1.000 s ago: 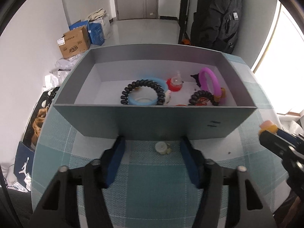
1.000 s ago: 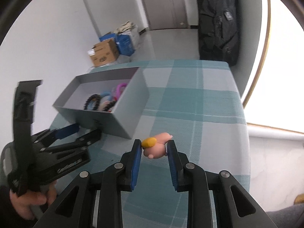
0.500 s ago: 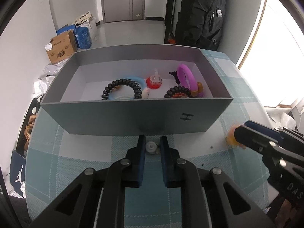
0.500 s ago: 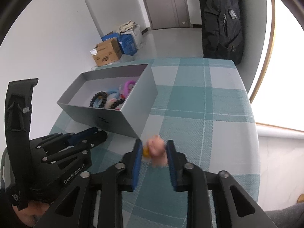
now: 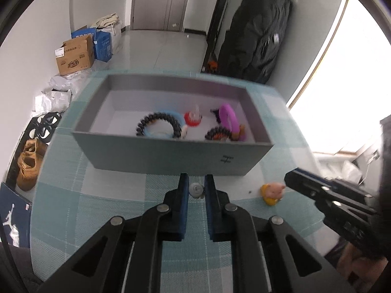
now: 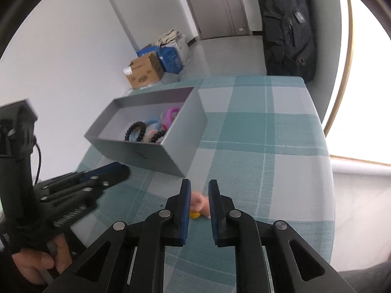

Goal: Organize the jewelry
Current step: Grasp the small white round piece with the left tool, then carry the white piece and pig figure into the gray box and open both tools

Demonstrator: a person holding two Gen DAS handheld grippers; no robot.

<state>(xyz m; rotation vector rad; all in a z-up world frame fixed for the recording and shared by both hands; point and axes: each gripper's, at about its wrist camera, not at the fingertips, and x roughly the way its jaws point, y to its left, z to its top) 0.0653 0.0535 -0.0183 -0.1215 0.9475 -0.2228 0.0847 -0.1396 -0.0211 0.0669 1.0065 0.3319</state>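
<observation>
Teal-checked tablecloth [image 5: 102, 205] underlies everything. Left gripper [image 5: 196, 190] pinches a small pale charm [image 5: 196, 189] between its fingertips. Right gripper [image 6: 198, 201] stands parted around the pink-and-yellow pig charm [image 6: 198, 205], loose between them. Beyond both fingers sits the grey box [image 5: 171, 156] of bracelets [image 5: 158, 127].

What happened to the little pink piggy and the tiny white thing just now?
The right gripper let go of the pink pig charm; it now lies on the tablecloth. The left gripper closed on the small white bead. The grey box kept its hair ties.
</observation>
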